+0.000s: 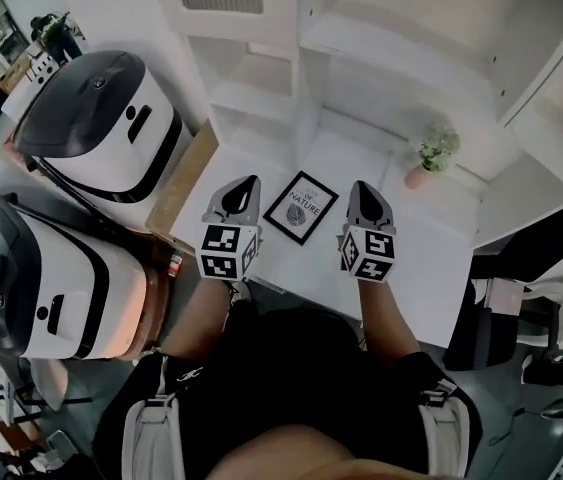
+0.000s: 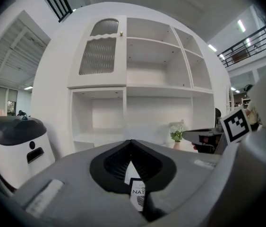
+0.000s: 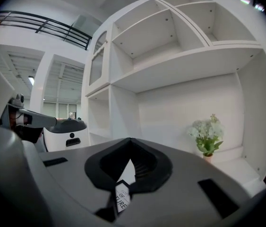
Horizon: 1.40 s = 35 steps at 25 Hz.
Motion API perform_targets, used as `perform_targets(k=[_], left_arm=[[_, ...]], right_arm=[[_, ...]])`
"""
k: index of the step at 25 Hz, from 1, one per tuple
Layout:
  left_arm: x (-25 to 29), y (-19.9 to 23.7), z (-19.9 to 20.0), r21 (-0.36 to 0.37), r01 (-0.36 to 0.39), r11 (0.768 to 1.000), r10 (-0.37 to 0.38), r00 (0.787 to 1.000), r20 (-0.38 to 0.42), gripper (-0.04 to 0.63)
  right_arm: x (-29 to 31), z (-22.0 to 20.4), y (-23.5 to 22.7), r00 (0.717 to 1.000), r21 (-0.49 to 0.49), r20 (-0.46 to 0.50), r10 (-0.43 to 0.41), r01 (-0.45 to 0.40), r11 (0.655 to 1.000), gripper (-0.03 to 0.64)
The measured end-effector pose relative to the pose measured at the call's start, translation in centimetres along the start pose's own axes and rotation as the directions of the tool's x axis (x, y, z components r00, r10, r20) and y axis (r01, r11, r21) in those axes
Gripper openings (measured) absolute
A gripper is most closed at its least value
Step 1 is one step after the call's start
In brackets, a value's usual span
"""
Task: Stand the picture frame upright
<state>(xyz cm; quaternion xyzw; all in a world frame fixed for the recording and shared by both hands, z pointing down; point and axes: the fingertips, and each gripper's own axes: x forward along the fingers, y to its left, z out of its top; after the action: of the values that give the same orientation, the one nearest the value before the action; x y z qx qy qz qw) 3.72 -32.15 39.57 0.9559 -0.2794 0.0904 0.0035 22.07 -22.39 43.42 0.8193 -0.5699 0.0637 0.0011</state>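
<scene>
The picture frame (image 1: 301,206) rests on the white counter (image 1: 431,258), at 12 o'clock from the person and between the two claws. As far as the head view shows, it lies face up, turned so that one corner points toward the person. It has a black border around a white print with lettering and a leaf motif.

The left claw (image 1: 249,184) is positioned at 9 o'clock of the frame, near its left corner and not touching it. The left gripper view shows its jaws together with nothing clamped between them. A strip of the frame's print appears past the jaw tips, low in the view.

The right claw (image 1: 358,188) is positioned at 3 o'clock of the frame, just beside its right corner and clear of it. The right gripper view shows its jaws closed on each other and empty. Part of the frame's print again shows beyond the tips.

A potted plant (image 1: 435,154) with pale blossoms stands on the counter at 2 o'clock of the frame, well apart from it. The white shelf unit (image 1: 361,48) rises behind the counter at 12 o'clock.

Two white-and-black machines stand off the counter, one (image 1: 101,123) at 10 o'clock of the frame and the other (image 1: 46,278) at 8 o'clock.
</scene>
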Motion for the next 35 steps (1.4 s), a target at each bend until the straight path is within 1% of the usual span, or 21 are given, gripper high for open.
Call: perform_targets(k=[4, 8, 12, 17, 25, 27, 28, 29, 32, 33, 34, 35], left_arm=[[2.8, 1.3, 0.5, 0.016, 0.11, 0.994, -0.11, 0.994, -0.005, 0.014], [4.8, 3.8, 0.7, 0.014, 0.168, 0.986, -0.168, 0.986, -0.004, 0.014], [6.2, 6.2, 0.0, 0.007, 0.225, 0.974, -0.225, 0.974, -0.022, 0.015], [7.5, 7.6, -1.1, -0.009, 0.325, 0.946, -0.325, 0.945, -0.041, 0.014], [9.4, 8.5, -4.0, -0.009, 0.424, 0.905, -0.423, 0.899, -0.113, 0.015], [9.6, 8.2, -4.4, -0.008, 0.452, 0.892, -0.449, 0.883, -0.135, 0.015], [9.8, 7.9, -4.5, -0.007, 0.471, 0.882, -0.467, 0.873, -0.144, 0.015], [10.0, 7.6, -4.7, -0.005, 0.496, 0.868, -0.491, 0.857, -0.153, 0.015], [10.8, 6.6, -5.5, -0.012, 0.582, 0.813, -0.572, 0.795, -0.201, 0.017], [11.0, 6.4, -6.0, -0.017, 0.602, 0.798, -0.59, 0.777, -0.22, 0.025], [11.2, 6.3, -6.5, -0.023, 0.618, 0.786, -0.604, 0.76, -0.241, 0.089], [11.3, 6.3, -7.1, -0.03, 0.631, 0.775, -0.615, 0.743, -0.264, 0.172]], right_arm=[[1.7, 0.1, 0.0, 0.996, 0.033, -0.005, -0.086, 0.086, 0.996, 0.0], [3.1, 0.4, 1.5, 0.99, 0.031, -0.001, -0.141, 0.141, 0.99, 0.0], [4.0, -0.1, 2.4, 0.978, 0.039, -0.013, -0.209, 0.21, 0.977, 0.0], [4.2, -1.4, 3.2, 0.954, 0.049, -0.046, -0.295, 0.297, 0.954, 0.0], [3.2, -4.7, 3.5, 0.911, 0.069, -0.128, -0.391, 0.402, 0.913, 0.0], [2.8, -5.8, 3.5, 0.9, 0.081, -0.165, -0.403, 0.42, 0.904, 0.0], [2.7, -6.2, 3.4, 0.895, 0.087, -0.183, -0.407, 0.427, 0.9, 0.0], [2.8, -6.7, 3.2, 0.89, 0.094, -0.2, -0.409, 0.433, 0.896, 0.0], [3.3, -7.8, 2.7, 0.884, 0.12, -0.239, -0.401, 0.437, 0.891, 0.0], [3.5, -8.3, 2.7, 0.886, 0.129, -0.253, -0.389, 0.429, 0.894, 0.033], [3.7, -8.7, 2.7, 0.888, 0.137, -0.27, -0.372, 0.418, 0.898, 0.066], [3.8, -9.3, 2.7, 0.889, 0.144, -0.29, -0.354, 0.406, 0.902, 0.088]])
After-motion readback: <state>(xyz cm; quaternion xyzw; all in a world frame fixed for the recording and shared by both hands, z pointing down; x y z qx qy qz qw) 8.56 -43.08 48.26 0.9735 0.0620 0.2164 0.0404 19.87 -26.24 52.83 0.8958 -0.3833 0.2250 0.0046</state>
